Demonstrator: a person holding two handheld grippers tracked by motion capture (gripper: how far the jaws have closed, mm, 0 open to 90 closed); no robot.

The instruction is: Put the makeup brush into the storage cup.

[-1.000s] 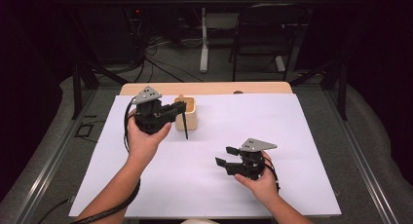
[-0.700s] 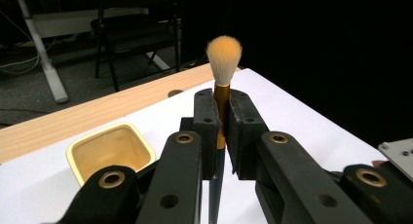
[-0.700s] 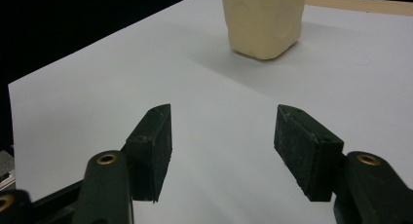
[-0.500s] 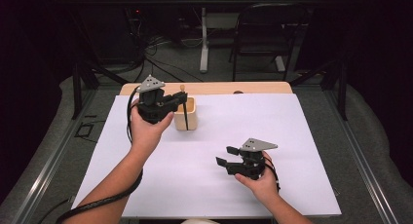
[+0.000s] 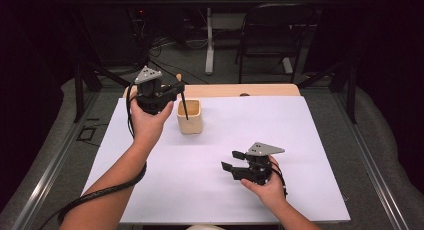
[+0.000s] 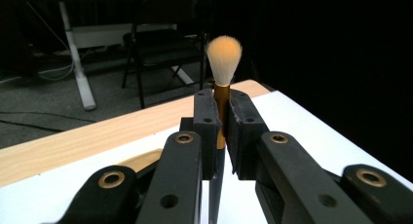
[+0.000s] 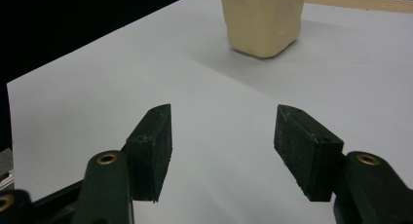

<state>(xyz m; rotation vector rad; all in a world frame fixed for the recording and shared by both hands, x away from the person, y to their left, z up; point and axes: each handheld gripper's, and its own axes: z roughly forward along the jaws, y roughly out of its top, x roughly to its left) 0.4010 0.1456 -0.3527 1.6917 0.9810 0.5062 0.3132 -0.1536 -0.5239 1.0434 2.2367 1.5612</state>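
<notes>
- The left gripper (image 5: pixel 170 92) is held above the far left of the table (image 5: pixel 300 155), its jaws clamped on a brush (image 5: pixel 184 106).
- In the left gripper view, that brush (image 6: pixel 221 87) stands upright between the black pads, which press on its gold ferrule; the pale, orange-tipped bristles rise above them and the dark handle drops below.
- From the high view, the thin dark handle slants down from the jaws into the open top of a cream cup (image 5: pixel 190 117), and the tip seems to be inside the rim, though whether it touches the cup cannot be told.
- The cup stands upright on the white sheet (image 5: pixel 225 200) that covers the table, at its far left, just right of the left hand (image 5: pixel 147 122).
- The right gripper (image 5: pixel 232 160) lies low over the near right of the sheet, well apart from the cup, in the right hand (image 5: pixel 267 187).
- Its jaws stand apart, with nothing between them; the right gripper view shows bare white sheet in the gap between the two pads (image 7: pixel 156 141).
- Farther off in that view, the cup (image 7: pixel 263 22) sits beyond the open jaws, its base on the sheet and its top cut off by the frame.
- A strip of bare wood (image 5: pixel 260 90) shows along the far edge of the table, past the sheet.
- A black cable (image 5: pixel 100 195) trails from the left gripper along the forearm toward the near edge.
- Beyond the table, a dark chair (image 5: pixel 270 35) stands on the grey floor.
</notes>
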